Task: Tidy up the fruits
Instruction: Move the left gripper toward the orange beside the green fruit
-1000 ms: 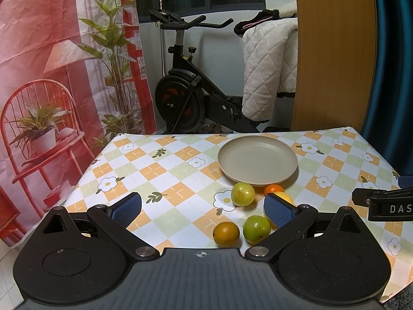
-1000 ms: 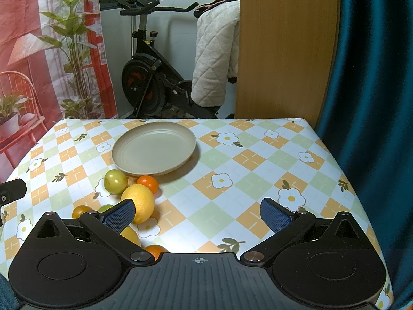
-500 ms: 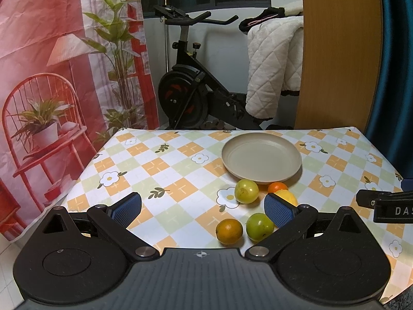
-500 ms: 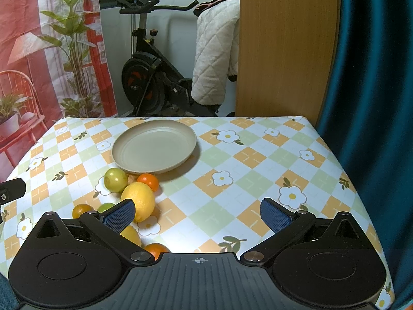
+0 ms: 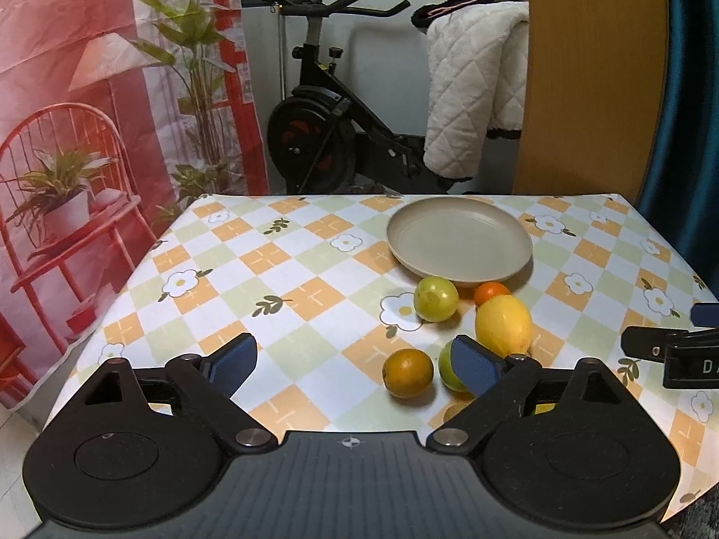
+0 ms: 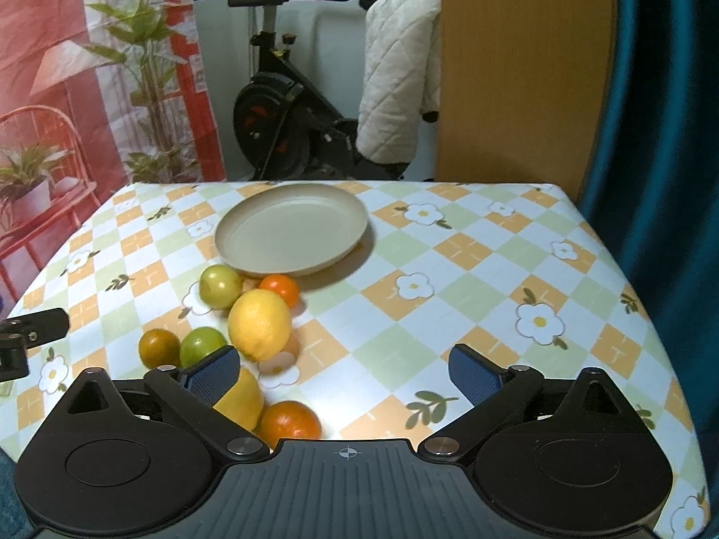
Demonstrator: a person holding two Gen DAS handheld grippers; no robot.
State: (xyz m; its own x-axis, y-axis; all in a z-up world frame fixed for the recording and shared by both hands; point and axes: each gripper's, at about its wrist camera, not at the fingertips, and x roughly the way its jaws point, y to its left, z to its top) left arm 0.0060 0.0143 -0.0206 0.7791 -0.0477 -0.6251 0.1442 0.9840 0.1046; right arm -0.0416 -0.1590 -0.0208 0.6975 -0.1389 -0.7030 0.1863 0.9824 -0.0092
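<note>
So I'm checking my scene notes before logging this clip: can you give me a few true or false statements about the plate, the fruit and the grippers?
1. The plate holds fruit. False: it holds none.
2. The lemon lies on the tablecloth nearer than the plate. True.
3. The left hand-held gripper grips an orange. False: its jaws are closing, nothing pressed between them.
4. An exercise bike stands beyond the table. True.
5. The right hand-held gripper holds nothing. True.

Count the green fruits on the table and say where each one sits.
2. One green fruit touches the plate's near rim; the other lies beside the dark orange. More may hide under the grippers.
</note>
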